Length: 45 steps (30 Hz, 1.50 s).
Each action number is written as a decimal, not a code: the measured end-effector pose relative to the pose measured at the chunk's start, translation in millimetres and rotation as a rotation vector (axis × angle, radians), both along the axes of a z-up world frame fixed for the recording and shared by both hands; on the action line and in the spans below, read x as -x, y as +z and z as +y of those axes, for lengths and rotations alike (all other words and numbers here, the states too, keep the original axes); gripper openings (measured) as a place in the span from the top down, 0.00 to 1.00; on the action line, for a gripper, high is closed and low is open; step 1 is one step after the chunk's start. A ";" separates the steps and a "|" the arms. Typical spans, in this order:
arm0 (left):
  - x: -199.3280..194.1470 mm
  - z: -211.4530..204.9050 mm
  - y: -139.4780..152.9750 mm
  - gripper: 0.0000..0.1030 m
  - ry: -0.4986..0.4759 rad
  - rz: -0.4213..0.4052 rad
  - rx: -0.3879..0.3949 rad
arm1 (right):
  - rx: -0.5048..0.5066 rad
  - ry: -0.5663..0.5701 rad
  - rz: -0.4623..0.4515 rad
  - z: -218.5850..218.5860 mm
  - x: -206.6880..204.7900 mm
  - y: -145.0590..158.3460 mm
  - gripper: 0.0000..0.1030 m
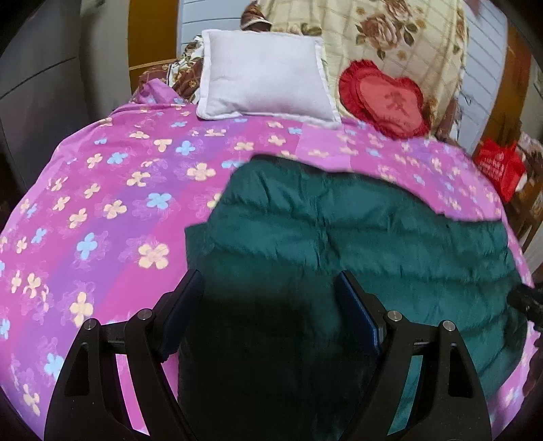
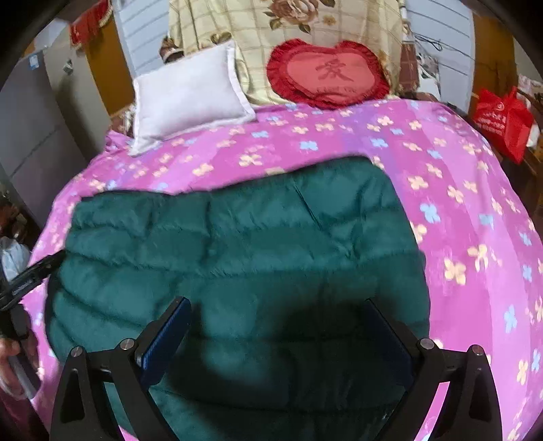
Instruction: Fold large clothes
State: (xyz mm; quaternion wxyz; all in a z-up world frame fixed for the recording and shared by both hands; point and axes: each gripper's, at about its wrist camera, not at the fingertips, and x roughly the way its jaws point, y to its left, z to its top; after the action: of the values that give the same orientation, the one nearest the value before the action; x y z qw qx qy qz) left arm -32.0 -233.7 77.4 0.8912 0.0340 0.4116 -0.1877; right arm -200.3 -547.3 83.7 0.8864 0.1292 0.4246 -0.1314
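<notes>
- Left claw [image 1: 268, 298], bottom centre of the left wrist view: jaws spread wide, nothing between the pads; the dark green padded coat [image 1: 356, 244] lies beneath them.
- Right claw [image 2: 278, 325], bottom centre of the right wrist view: jaws likewise wide apart and empty, poised over the coat's [image 2: 237, 251] near part, which lies in shadow.
- The coat, centre of both views: quilted, spread flat on the bed, its far edge blurred.
- At the left edge of the right wrist view, the other claw's black tip meets the coat's border; below it, part of a hand [image 2: 12, 366] shows.
- Pink flowered bedcover [image 1: 112, 190] [image 2: 458, 190]: surrounds the coat on the left, right and far sides.
- White pillow [image 1: 264, 78] [image 2: 190, 95], upper part of each frame: rests at the head of the bed.
- Red heart-shaped cushion [image 1: 387, 101] [image 2: 329, 73]: just to the right of the pillow, leaning on a cream floral blanket [image 1: 390, 30] [image 2: 271, 20].
- Red bag [image 1: 500, 166] [image 2: 502, 118], right edge: beside the bed.
</notes>
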 end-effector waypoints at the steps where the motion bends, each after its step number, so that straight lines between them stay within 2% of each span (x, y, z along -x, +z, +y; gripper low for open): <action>1: 0.9 -0.9 -3.1 0.21 0.000 -0.001 -0.007 | 0.005 -0.002 0.016 0.4 -1.2 -7.5 0.03; 3: 2.2 -2.4 -9.8 0.21 0.005 -0.012 -0.012 | 0.031 0.006 0.027 5.2 -5.6 -18.9 0.00; 7: 1.9 -5.7 -13.6 0.20 0.008 -0.011 -0.032 | 0.050 0.005 0.044 7.5 -11.6 -23.4 0.00; 17: 6.0 14.4 -5.5 0.20 -0.011 0.055 0.029 | -0.012 0.003 -0.030 -5.8 18.1 3.7 0.00; 19: 6.3 23.0 -4.3 0.20 -0.013 0.083 0.074 | -0.017 -0.007 -0.030 -12.2 22.5 4.6 0.00; 21: 5.6 35.0 -4.5 0.20 -0.020 0.120 0.148 | -0.029 -0.023 -0.040 -18.5 26.9 5.5 0.00; 24: -0.6 59.7 -9.2 0.20 -0.005 0.185 0.284 | -0.097 -0.054 -0.076 -36.3 33.5 4.4 0.00; 28: -16.1 88.4 -28.5 0.20 0.057 0.287 0.427 | -0.181 -0.096 -0.086 -59.7 30.7 -7.2 0.00; 31: -26.9 97.6 -45.5 0.19 0.081 0.353 0.503 | -0.259 -0.105 -0.059 -75.4 22.4 -24.1 0.00; 36: -31.7 88.7 -61.6 0.14 0.050 0.406 0.550 | -0.322 -0.095 -0.064 -88.5 12.8 -43.2 0.00; 37: -31.7 85.8 -63.1 0.09 0.042 0.407 0.557 | -0.322 -0.079 -0.065 -88.8 10.3 -44.6 0.00; 40: -29.2 75.0 -59.4 0.02 0.014 0.362 0.514 | -0.317 -0.026 -0.037 -89.5 -0.9 -50.0 0.00; 42: -27.5 66.5 -58.9 0.02 -0.017 0.351 0.489 | -0.318 -0.002 -0.013 -93.0 -7.8 -51.5 0.00; 45: -27.6 59.9 -59.3 0.02 -0.015 0.351 0.475 | -0.305 -0.008 -0.012 -103.3 -14.3 -48.6 0.00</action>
State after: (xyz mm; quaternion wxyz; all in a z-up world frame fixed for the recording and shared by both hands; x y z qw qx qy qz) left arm -4.4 -173.7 18.1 0.7881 -0.2053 0.5036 -0.2883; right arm -186.1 -650.6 35.2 0.8585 0.2646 0.4339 -0.0682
